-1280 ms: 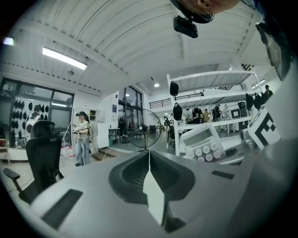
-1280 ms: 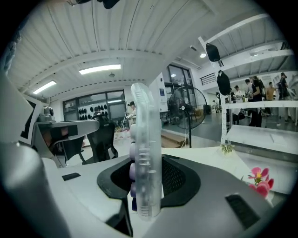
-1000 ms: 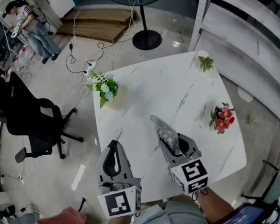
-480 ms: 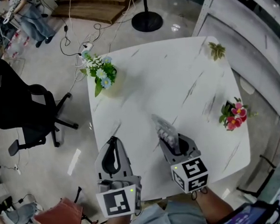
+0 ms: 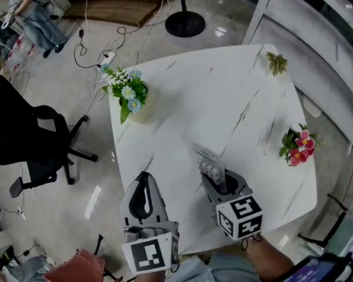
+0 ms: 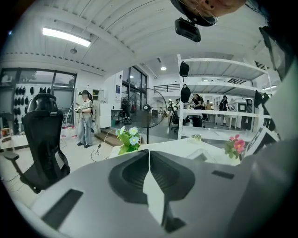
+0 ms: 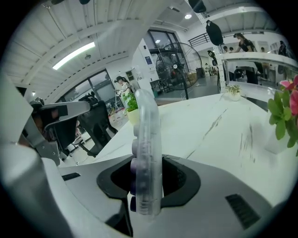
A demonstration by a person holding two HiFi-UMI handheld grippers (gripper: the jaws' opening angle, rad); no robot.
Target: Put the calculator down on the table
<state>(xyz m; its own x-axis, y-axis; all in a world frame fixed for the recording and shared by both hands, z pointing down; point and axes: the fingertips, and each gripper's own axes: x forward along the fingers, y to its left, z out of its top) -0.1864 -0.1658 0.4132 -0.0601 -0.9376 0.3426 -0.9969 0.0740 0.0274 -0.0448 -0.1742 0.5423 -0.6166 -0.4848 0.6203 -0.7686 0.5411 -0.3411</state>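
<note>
- The white, grey-veined surface (image 5: 222, 98) fills the middle of my head view. A shelving rack (image 5: 319, 31) runs along its right side.
- A black office chair (image 5: 25, 133) stands on the floor to the left, apart from the surface.
- My left tool (image 5: 143, 179) is over the near left edge of the surface. Its own view shows the jaws pressed together with nothing between them.
- My right tool (image 5: 218, 182) is over the near part of the surface, tilted downward, and its jaws clamp the calculator.
- The calculator (image 5: 207, 164) is a clear-cased one with rows of purplish keys. It stands on edge in the right tool and juts forward past the jaw tips. I cannot tell whether it touches the surface.
- White and blue flowers (image 5: 128, 98) sit near the left edge of the surface.
- Pink flowers (image 5: 297, 147) sit at the right edge.
- A small green plant (image 5: 275, 63) sits at the far right corner.
</note>
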